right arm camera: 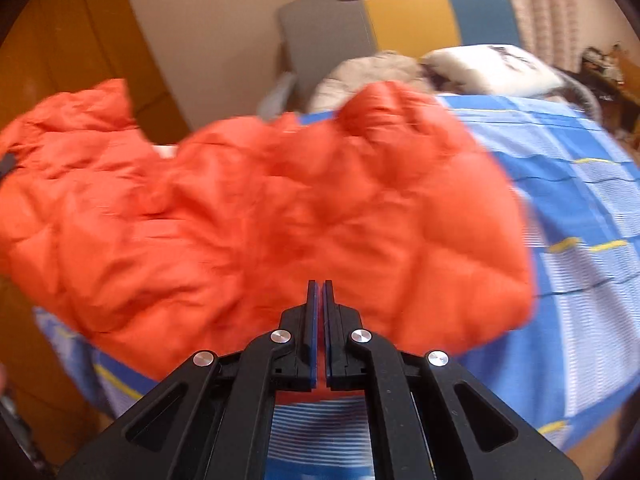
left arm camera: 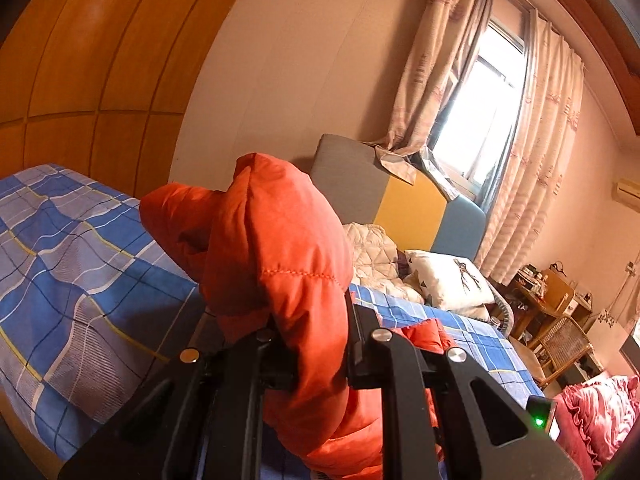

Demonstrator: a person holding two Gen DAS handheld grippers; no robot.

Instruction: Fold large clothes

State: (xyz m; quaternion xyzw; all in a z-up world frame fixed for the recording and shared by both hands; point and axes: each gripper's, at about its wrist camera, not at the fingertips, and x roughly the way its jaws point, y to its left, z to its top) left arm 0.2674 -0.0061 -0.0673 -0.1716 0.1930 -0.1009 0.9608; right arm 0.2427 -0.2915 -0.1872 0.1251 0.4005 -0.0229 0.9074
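Note:
An orange puffer jacket point(right arm camera: 256, 208) lies spread on the bed with the blue checked sheet point(right arm camera: 580, 208). My left gripper point(left arm camera: 316, 328) is shut on a thick fold of the orange jacket point(left arm camera: 276, 240) and holds it bunched up above the bed; the fabric hides its fingertips. My right gripper point(right arm camera: 319, 292) is shut with its jaws together and nothing between them, at the jacket's near edge. The right wrist view is blurred by motion.
A grey, yellow and blue headboard point(left arm camera: 400, 196) stands at the bed's far end, with a white pillow point(left arm camera: 448, 280) and a quilted cream blanket point(left arm camera: 372, 252). Wooden wardrobe panels point(left arm camera: 92, 52) are on the left. A curtained window point(left arm camera: 484, 112), wicker chair point(left arm camera: 560, 344) and pink bedding point(left arm camera: 600, 408) are on the right.

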